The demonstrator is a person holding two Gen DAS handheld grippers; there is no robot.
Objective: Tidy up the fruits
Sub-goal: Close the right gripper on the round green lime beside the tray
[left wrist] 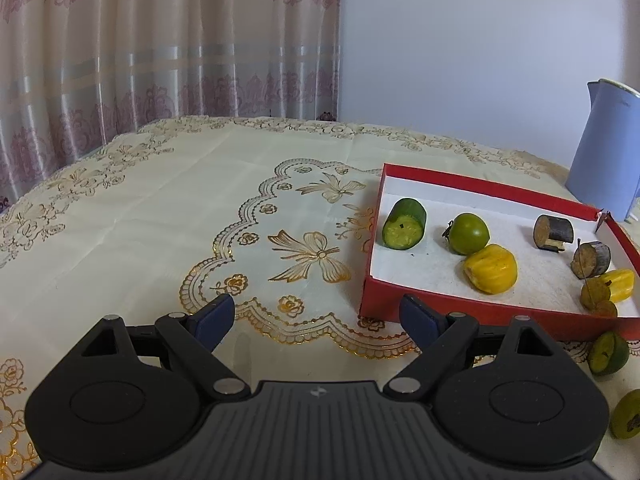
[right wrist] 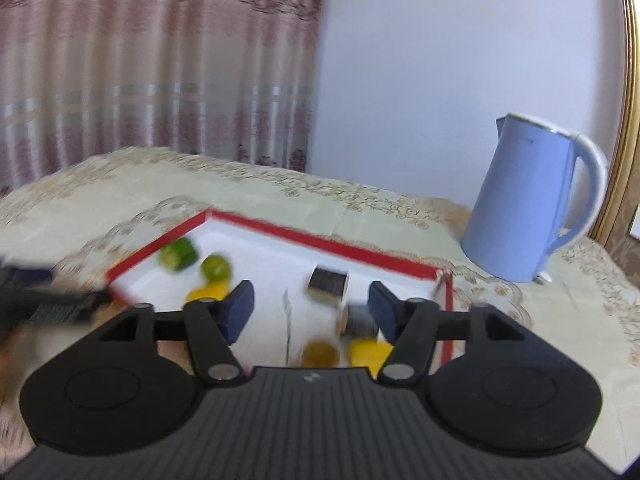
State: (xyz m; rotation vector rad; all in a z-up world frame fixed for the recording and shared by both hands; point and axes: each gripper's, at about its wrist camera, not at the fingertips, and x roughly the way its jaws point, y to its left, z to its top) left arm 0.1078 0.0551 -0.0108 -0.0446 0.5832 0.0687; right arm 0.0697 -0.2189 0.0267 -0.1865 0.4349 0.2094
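Left wrist view: my left gripper [left wrist: 316, 318] hangs wide open and empty over the worktop [left wrist: 140, 220]; two green halves [left wrist: 608, 353] lie outside the red tray [left wrist: 472, 185]. Right gripper [right wrist: 310, 310], also spread and empty, hovers over the tray. The halves look light, firm and roll-prone, so I'd pinch across the rounded sides.

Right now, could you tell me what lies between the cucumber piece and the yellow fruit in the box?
In the left wrist view, a round green fruit sits between the cucumber piece and the yellow fruit.
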